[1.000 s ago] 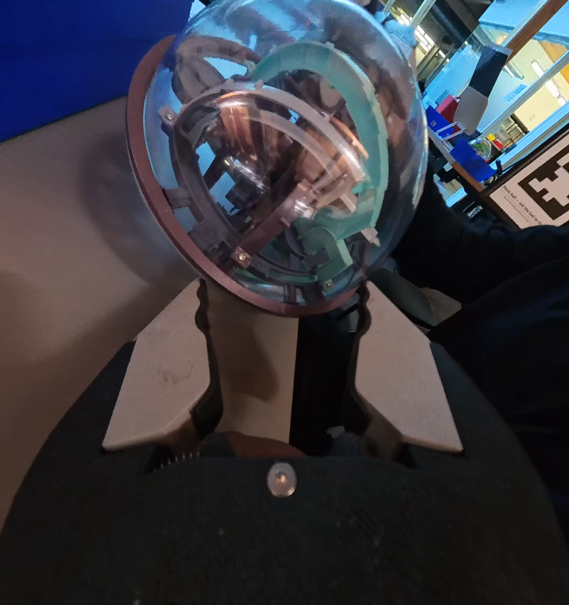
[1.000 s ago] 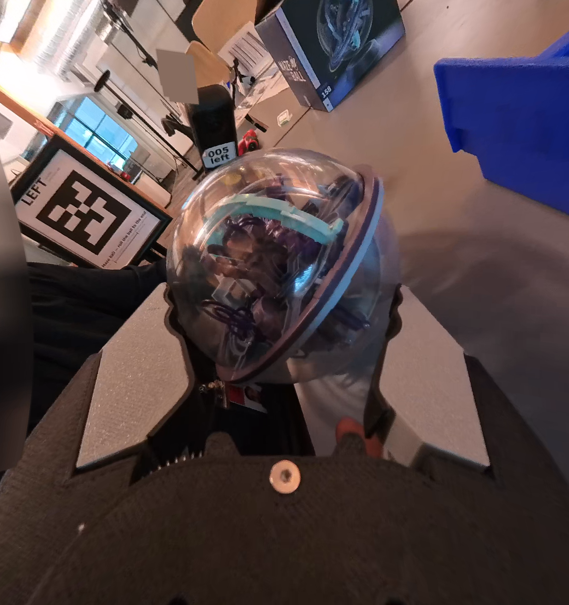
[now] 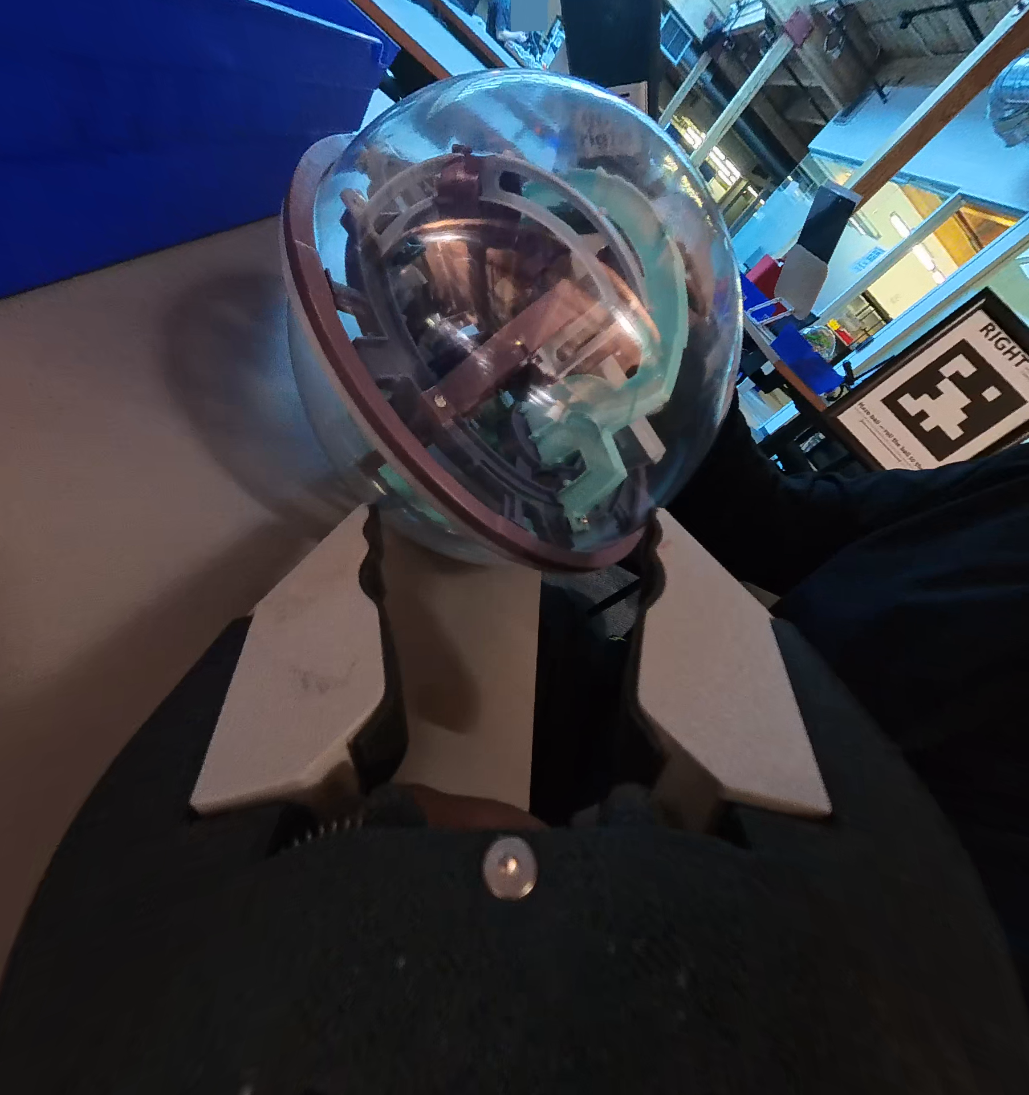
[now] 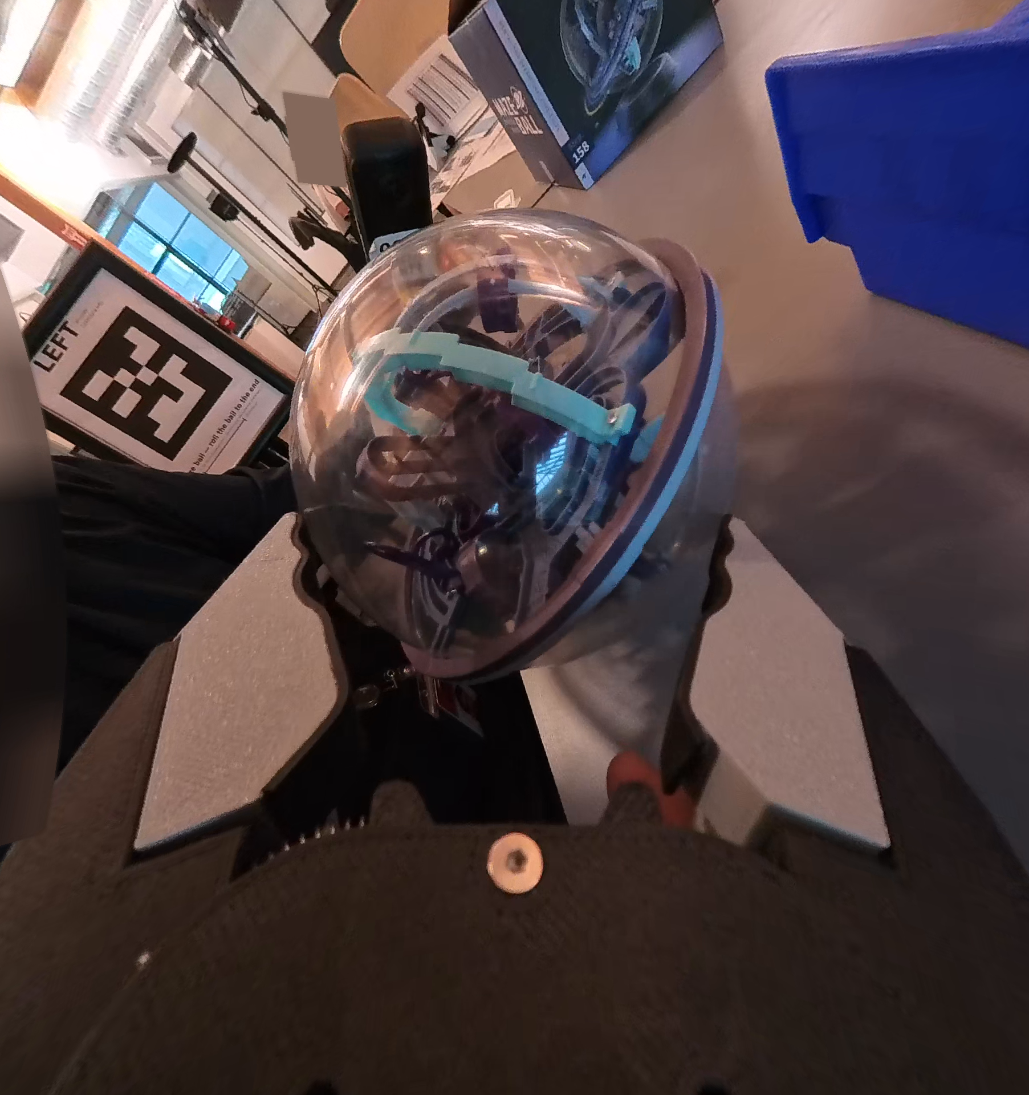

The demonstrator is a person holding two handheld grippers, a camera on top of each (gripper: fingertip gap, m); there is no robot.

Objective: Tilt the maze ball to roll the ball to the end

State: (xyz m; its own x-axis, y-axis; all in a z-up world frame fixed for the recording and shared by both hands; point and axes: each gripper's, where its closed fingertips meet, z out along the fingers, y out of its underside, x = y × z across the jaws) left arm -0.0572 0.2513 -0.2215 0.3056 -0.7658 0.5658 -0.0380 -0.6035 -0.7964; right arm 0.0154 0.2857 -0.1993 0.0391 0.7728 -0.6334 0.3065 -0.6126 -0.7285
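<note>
Maze ball point(image 3: 512, 320): clear sphere w/ tracks inside, held up off the table point(image 3: 85, 474), between the 2 grippers; seam ring point(image 3: 346, 379) runs on a slant, so the ball sits tilted.
Left gripper point(image 3: 509, 533): jaws spread wide, 1 finger tip each side of the ball's lower curve, pressing on it; looks like a cradle grip low on the sphere, prob so most of the shell stays in view.
Right gripper point(image 4: 512, 563): same on the far side, jaws wide apart, tips touching the ball low down; w/ the other gripper opposite, the ball is pinned from 2 sides and can be rolled about any axis w/o slipping.
Little ball inside: can't pick it out for sure; a shiny round spot point(image 4: 488, 554) low in the right wrist view may be it, but reflections confuse.
Teal track point(image 4: 500, 379): arcs across the upper half in the right wrist view.
Blue bin point(image 4: 926, 195): on the table, well apart from the ball.
Box point(image 4: 589, 77): farther back on the table.
Marker cards point(image 3: 950, 391): 1 framed card shows in each view behind the ball.
Progress: mid-run by my guess, end not confirmed.
Risk: smooth round shell, tips only low down, so a sharp tilt could let it pop out.
</note>
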